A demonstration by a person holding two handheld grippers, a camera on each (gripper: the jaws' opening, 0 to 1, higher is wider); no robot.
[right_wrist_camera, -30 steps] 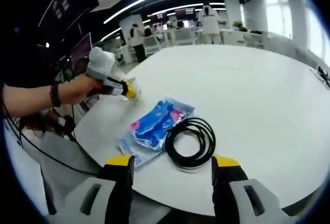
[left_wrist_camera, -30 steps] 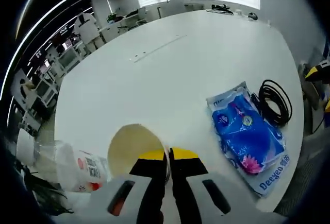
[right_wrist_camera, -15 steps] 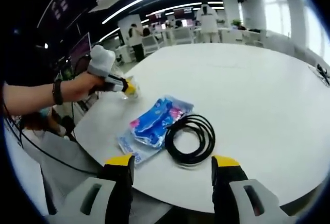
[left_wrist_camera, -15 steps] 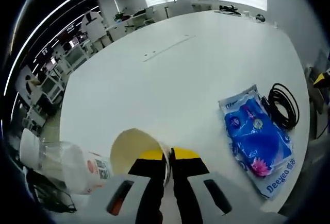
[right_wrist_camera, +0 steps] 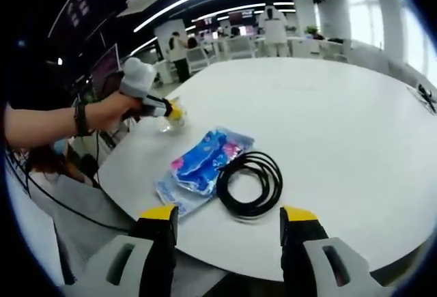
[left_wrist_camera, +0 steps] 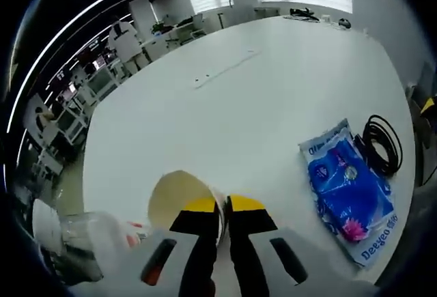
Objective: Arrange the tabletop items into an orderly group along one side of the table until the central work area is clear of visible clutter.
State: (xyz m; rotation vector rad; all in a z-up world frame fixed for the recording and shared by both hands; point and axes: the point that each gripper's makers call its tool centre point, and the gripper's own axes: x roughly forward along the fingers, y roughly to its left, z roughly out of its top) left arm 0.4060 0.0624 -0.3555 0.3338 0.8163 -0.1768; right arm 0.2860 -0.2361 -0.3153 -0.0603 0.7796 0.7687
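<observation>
Your left gripper (left_wrist_camera: 222, 209) keeps its jaws clamped on the paper cup (left_wrist_camera: 181, 198), apparently lifted clear of the worktop (left_wrist_camera: 225, 106) since a moment ago; right gripper (right_wrist_camera: 228, 223) hangs open above the cable coil (right_wrist_camera: 249, 184).

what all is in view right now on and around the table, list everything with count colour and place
table: one, white, round-edged, under everything
paper cup: one, cream inside, its rim pinched in the left gripper's jaws
plastic bottle: one, clear with a red and white label, lying near the table edge beside the cup
packet: one, blue with pink print, flat near the table edge
cable: one, black, coiled, touching the packet
office desks and chairs: several, pale, in the background
left gripper: yellow-tipped jaws shut on the cup
right gripper: yellow-tipped jaws open, before the cable
hand: one, holding the left gripper
</observation>
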